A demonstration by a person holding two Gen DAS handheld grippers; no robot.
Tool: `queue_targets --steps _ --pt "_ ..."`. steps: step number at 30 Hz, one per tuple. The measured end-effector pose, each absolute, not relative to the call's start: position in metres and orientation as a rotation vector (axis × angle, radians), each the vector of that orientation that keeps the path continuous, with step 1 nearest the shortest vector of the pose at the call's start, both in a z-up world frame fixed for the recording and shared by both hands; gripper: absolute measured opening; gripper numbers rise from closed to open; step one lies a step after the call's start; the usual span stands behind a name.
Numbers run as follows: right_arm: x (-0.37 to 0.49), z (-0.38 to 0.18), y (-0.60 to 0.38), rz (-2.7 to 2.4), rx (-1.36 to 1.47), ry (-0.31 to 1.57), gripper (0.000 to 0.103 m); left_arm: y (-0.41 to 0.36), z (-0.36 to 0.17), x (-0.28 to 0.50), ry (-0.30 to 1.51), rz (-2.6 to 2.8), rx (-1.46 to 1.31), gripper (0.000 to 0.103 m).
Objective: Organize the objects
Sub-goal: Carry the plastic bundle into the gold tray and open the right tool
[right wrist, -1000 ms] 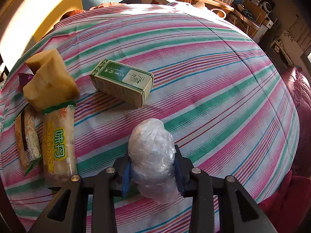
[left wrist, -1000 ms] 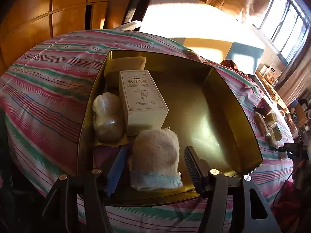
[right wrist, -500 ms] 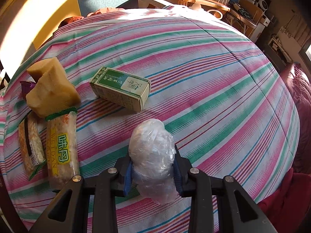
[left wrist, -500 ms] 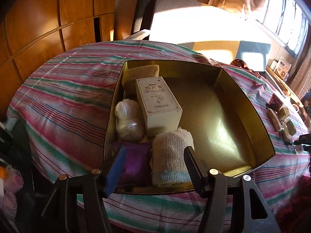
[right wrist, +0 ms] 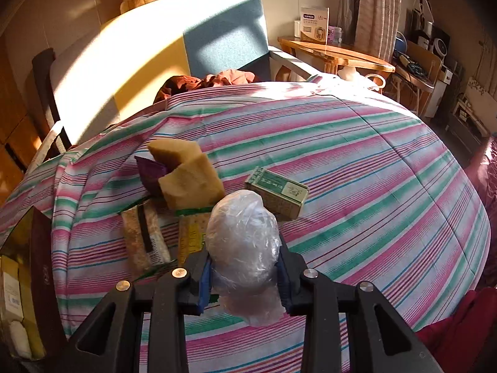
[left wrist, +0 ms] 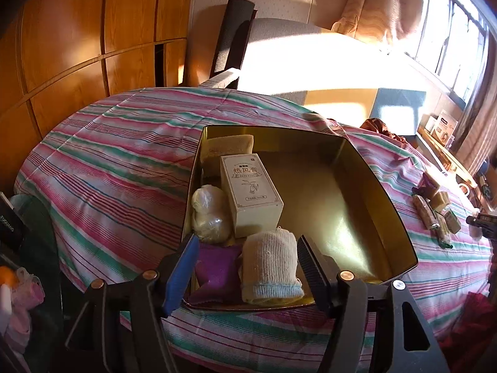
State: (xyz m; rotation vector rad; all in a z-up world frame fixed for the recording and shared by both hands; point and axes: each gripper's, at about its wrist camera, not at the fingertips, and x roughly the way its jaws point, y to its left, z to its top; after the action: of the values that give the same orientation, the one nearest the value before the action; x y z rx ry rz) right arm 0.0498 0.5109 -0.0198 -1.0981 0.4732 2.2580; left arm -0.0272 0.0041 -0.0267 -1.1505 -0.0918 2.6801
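Note:
A gold tin box (left wrist: 388, 192) sits on the striped cloth. Its left side holds a white carton (left wrist: 248, 192), a plastic-wrapped lump (left wrist: 209, 214), a yellow sponge (left wrist: 226, 146), a purple pouch (left wrist: 217, 269) and a rolled cream cloth (left wrist: 268, 267). My left gripper (left wrist: 245, 267) is open and empty, hovering at the box's near edge above the cloth and pouch. My right gripper (right wrist: 243, 272) is shut on a clear plastic-wrapped bundle (right wrist: 242, 242), held above the cloth. Behind it lie a green box (right wrist: 276, 192), a yellow sponge (right wrist: 186, 177), a purple packet (right wrist: 150, 171) and two snack packs (right wrist: 143, 236).
The tin's edge (right wrist: 18, 233) shows at the left of the right wrist view. An armchair (right wrist: 217, 40) and a wooden side table (right wrist: 335, 56) stand behind the table. Red fabric (right wrist: 459, 326) lies at the near right. Wooden wall panels (left wrist: 77, 46) stand to the left.
My left gripper has pulled back and up from the tin, leaving the rolled cloth inside. My right gripper has lifted and tilted up with the plastic bundle, swinging left towards the tin.

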Motion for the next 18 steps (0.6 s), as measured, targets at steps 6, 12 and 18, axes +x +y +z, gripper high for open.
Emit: queue_targets --steps 6,12,18 --pt "0.019 0.014 0.418 2.537 -1.123 0.371 0.034 -0.013 -0.022 -0.026 -0.155 2.716 -1.134 0.069" --pt "-0.014 0.026 0.309 2.802 -1.262 0.295 0.034 -0.031 -0.022 -0.023 -0.189 2.755 -1.136 0.070" --pt "-0.046 -0.009 0.210 2.888 -1.514 0.185 0.034 -0.046 -0.021 -0.021 -0.229 2.779 -1.133 0.071"
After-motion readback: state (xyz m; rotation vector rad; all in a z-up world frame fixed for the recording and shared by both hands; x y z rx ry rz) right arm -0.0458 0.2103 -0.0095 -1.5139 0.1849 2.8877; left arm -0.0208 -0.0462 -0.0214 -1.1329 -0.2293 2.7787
